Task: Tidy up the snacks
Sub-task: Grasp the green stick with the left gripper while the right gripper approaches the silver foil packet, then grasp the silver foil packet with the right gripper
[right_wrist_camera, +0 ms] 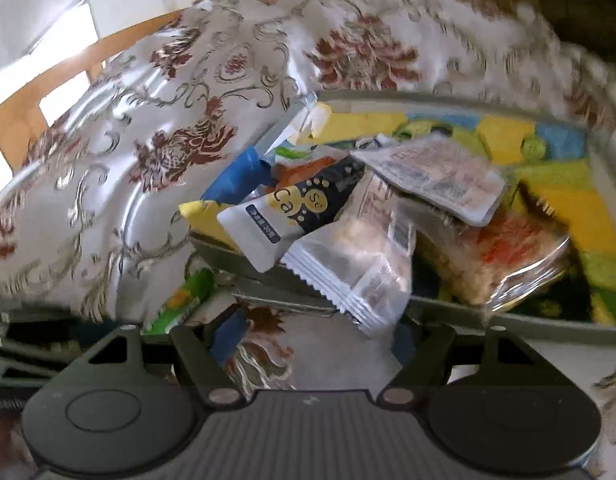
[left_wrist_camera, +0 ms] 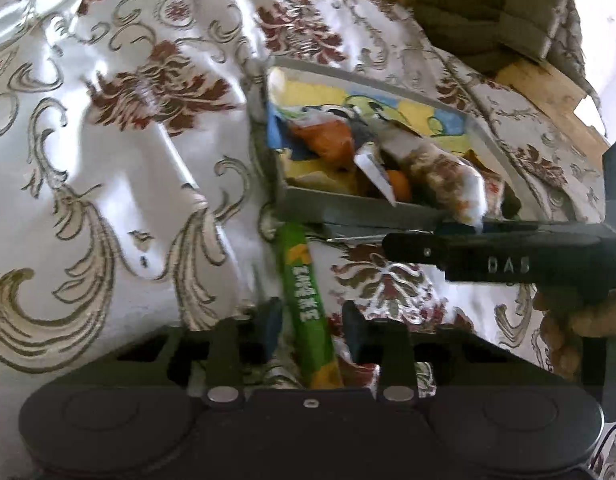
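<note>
One tray (right_wrist_camera: 508,322), one green packet (left_wrist_camera: 306,300) outside, both tools open

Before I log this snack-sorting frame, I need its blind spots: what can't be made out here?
- Green snack stick, left wrist view: near end hidden behind the left gripper; grip unclear.
- Tray, right wrist view: right side cut off by the frame edge.
- Clear packet, right wrist view: print motion-blurred, unreadable.
- Tray floor, both views: mostly buried under wrappers.

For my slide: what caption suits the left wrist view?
Left tongs straddle a green snack stick beside the tray.
</note>
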